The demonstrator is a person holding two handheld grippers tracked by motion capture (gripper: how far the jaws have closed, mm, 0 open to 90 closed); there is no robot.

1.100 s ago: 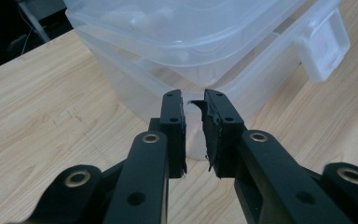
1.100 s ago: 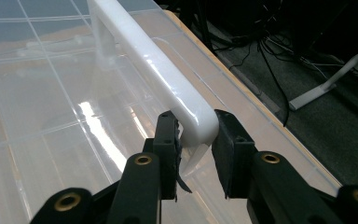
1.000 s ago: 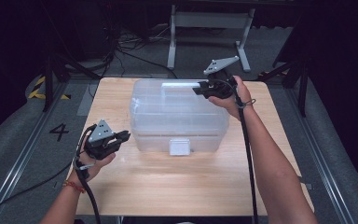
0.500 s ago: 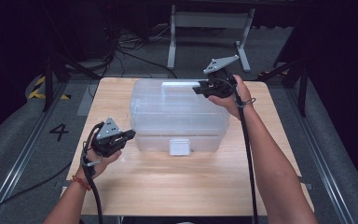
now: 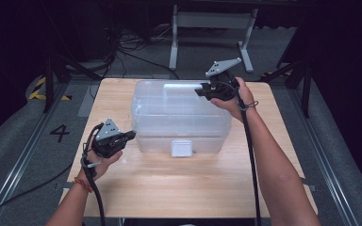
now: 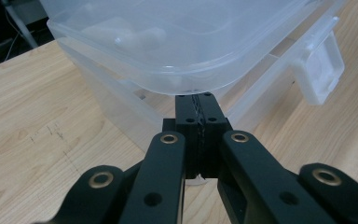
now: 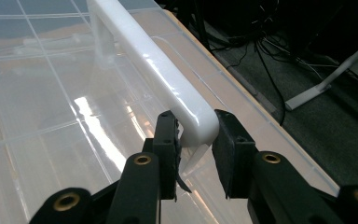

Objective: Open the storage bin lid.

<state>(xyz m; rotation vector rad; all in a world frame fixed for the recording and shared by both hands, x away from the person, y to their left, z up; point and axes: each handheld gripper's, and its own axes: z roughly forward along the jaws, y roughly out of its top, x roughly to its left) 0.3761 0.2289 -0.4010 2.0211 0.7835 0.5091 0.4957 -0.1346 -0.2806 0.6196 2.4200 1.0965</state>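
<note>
Now, left to right. Left gripper (image 5: 128, 135) at near left corner of clear plastic box (image 5: 179, 117), fingers (image 6: 196, 122) pressed together, holding nothing, tips just under lid edge (image 6: 182, 77). Box sits mid bench (image 5: 184, 188), white latch (image 5: 181, 148) on front. Right gripper (image 5: 201, 90) at far right of box, fingers (image 7: 168, 135) pinching white handle (image 7: 158, 65) on lid. Tip: keep handle pinch firm, push left tips up slowly under lid edge, both hands even so box does not slide.
</note>
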